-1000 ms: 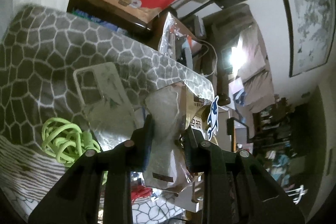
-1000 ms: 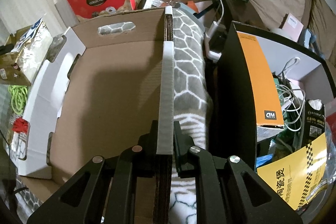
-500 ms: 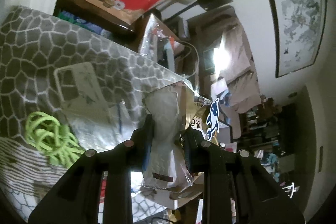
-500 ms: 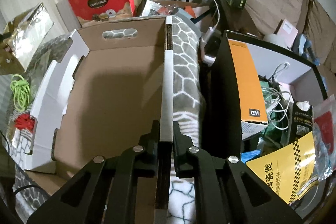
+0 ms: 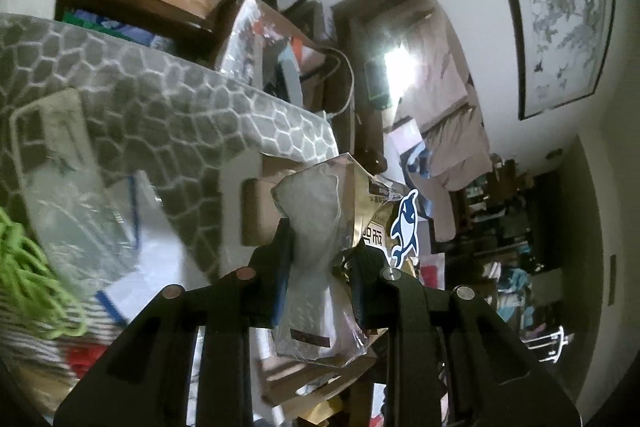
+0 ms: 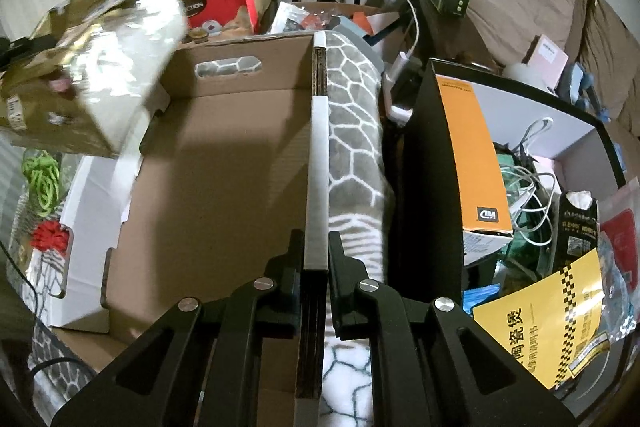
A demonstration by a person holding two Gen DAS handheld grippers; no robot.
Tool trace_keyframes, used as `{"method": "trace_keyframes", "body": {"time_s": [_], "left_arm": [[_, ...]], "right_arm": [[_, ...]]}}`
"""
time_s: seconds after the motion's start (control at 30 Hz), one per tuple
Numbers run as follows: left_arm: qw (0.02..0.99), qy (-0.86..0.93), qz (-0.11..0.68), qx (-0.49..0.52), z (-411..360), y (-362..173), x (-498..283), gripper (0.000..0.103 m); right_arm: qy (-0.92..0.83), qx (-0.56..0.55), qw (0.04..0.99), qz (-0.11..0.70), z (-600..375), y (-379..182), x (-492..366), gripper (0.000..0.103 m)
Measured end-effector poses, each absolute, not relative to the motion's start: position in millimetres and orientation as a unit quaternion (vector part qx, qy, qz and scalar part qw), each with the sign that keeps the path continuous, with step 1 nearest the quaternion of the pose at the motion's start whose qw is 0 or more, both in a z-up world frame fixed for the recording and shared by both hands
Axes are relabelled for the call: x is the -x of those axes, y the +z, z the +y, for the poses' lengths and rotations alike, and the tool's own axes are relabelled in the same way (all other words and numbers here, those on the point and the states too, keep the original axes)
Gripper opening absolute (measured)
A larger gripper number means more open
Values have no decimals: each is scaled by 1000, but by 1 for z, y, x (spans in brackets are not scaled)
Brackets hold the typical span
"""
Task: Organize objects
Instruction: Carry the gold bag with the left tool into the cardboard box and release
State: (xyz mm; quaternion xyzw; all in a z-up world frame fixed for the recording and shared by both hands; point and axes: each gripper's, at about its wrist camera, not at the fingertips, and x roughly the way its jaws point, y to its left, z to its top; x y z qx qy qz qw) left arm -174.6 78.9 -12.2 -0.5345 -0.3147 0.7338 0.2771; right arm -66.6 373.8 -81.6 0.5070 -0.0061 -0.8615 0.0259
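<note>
The left claw (image 5: 320, 255) is clamped on a gold-and-clear plastic packet (image 5: 320, 227), which juts forward from between its fingers, lifted clear of the grey honeycomb-patterned blanket (image 5: 160, 99). In the right wrist view the packet (image 6: 100, 67) hangs over the left rim of the open cardboard box (image 6: 224, 163). The right claw (image 6: 316, 255) is pinched shut on the box's right wall (image 6: 318, 147), its fingers straddling the edge. Green cord (image 6: 40, 179) lies beside the box.

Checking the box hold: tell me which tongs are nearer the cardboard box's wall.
Right. The right tongs are clamped on the box wall; the left tongs hold a packet above the box's far left corner.
</note>
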Motion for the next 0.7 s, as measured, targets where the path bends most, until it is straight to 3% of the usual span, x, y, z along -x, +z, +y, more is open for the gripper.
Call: {"method": "trace_keyframes", "body": {"time_s": [0.7], "left_arm": [[249, 753, -291, 535, 136, -60, 182, 23]], "right_arm": [[-862, -505, 32, -9, 370, -82, 68, 10]]}}
